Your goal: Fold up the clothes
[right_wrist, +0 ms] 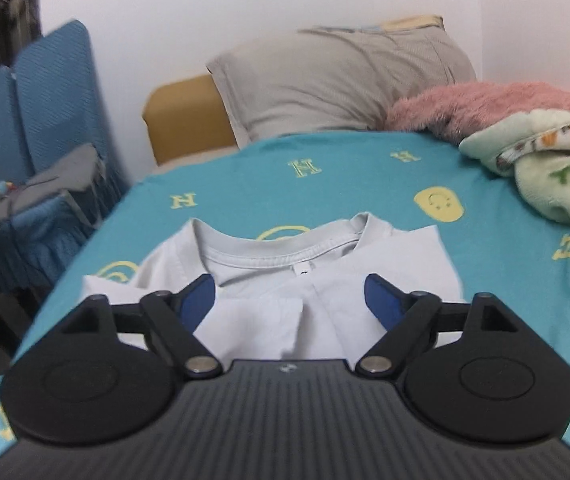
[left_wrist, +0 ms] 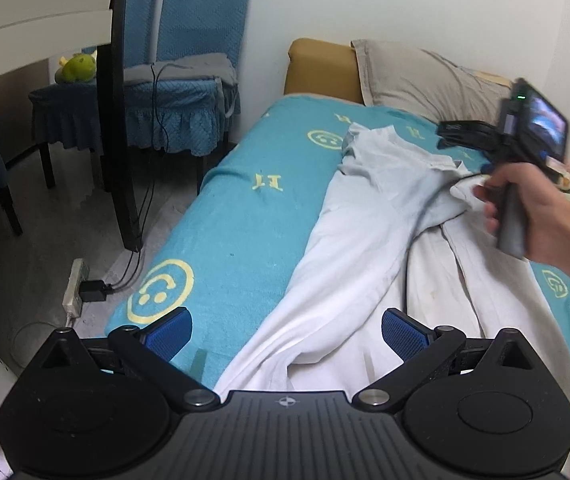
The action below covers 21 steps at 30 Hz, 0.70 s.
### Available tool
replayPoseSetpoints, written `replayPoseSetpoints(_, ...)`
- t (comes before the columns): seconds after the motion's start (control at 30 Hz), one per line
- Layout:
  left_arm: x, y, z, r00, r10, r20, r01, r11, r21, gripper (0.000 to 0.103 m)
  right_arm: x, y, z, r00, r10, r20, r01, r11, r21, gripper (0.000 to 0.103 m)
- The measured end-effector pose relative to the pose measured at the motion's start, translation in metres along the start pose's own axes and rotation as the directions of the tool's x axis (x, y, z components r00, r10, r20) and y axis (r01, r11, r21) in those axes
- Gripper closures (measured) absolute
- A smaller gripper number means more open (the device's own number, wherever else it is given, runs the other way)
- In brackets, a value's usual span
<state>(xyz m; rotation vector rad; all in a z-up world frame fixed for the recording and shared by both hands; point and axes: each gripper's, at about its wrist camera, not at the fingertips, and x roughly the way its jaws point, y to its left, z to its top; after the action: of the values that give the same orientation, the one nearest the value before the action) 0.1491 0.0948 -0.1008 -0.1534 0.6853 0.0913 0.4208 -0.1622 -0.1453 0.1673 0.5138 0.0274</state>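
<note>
Left wrist view: pale white-grey cotton T-shirt (left_wrist: 365, 240) lying lengthwise down the middle of the frame on a bed with a teal sheet printed with yellow smiley faces (left_wrist: 221, 208), collar toward the grey pillow (left_wrist: 417, 76) at upper right. Sides drawn inward over the body, so a long narrow shape — consistent with a fold partly made, though equally with a shirt merely bunched. Left tongs (left_wrist: 287, 330) at bottom centre, blue pads spread wide apart, clamped on nothing, poised over the hem end, probably placed there to take the lower edge. At right of frame, a hand (left_wrist: 541, 216) wrapped round the grey handle of the right tongs (left_wrist: 451, 134), wrist cocked, tool aimed toward the collar end; a dark sleeve at the frame edge.

Right wrist view: right tongs (right_wrist: 289, 300) at lower centre, pads likewise well apart and holding nothing, straddling the shirt just below the ribbed neckline (right_wrist: 281, 252), where two flaps meet at a centre seam-like line. Somewhat blurred. Pink fluffy blanket (right_wrist: 485, 100) and pale green plush cloth (right_wrist: 545, 176) bunched at upper right, well apart from the shirt — clear of the folding area.
</note>
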Motion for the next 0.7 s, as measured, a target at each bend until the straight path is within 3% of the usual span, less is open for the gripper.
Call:
replayPoseSetpoints(0.2,-0.02,-0.002,0.005,0.997,-0.018,0.074,0.015,0.999,0.048,0.003,-0.105,-0.016,0.002,0.999,0.044,-0.006,-0.044,0.998,-0.042,0.02)
replayPoseSetpoints(0.33,-0.045,0.006,0.01,0.99,-0.061,0.13,0.055,0.997,0.053,0.003,-0.199,-0.031,-0.008,0.999,0.043,0.002,-0.043,0.998,-0.049,0.02)
replayPoseSetpoints(0.43,-0.059,0.004,0.011,0.987,-0.075,0.144,0.06,0.993,0.104,0.005,-0.276,-0.042,-0.025,0.995,0.1,0.018,-0.099,0.994,-0.043,0.02)
replayPoseSetpoints(0.57,-0.07,0.002,0.014,0.992,-0.083,0.091,0.072,0.991,0.114,0.007,-0.35,-0.054,-0.056,0.979,0.205,0.002,-0.205,0.979,0.002,0.02)
replayPoseSetpoints(0.7,-0.071,0.003,0.014,0.997,-0.08,-0.021,0.082,0.988,0.128,0.01,-0.378,-0.062,-0.088,0.968,0.25,-0.038,-0.248,0.967,0.053,0.02)
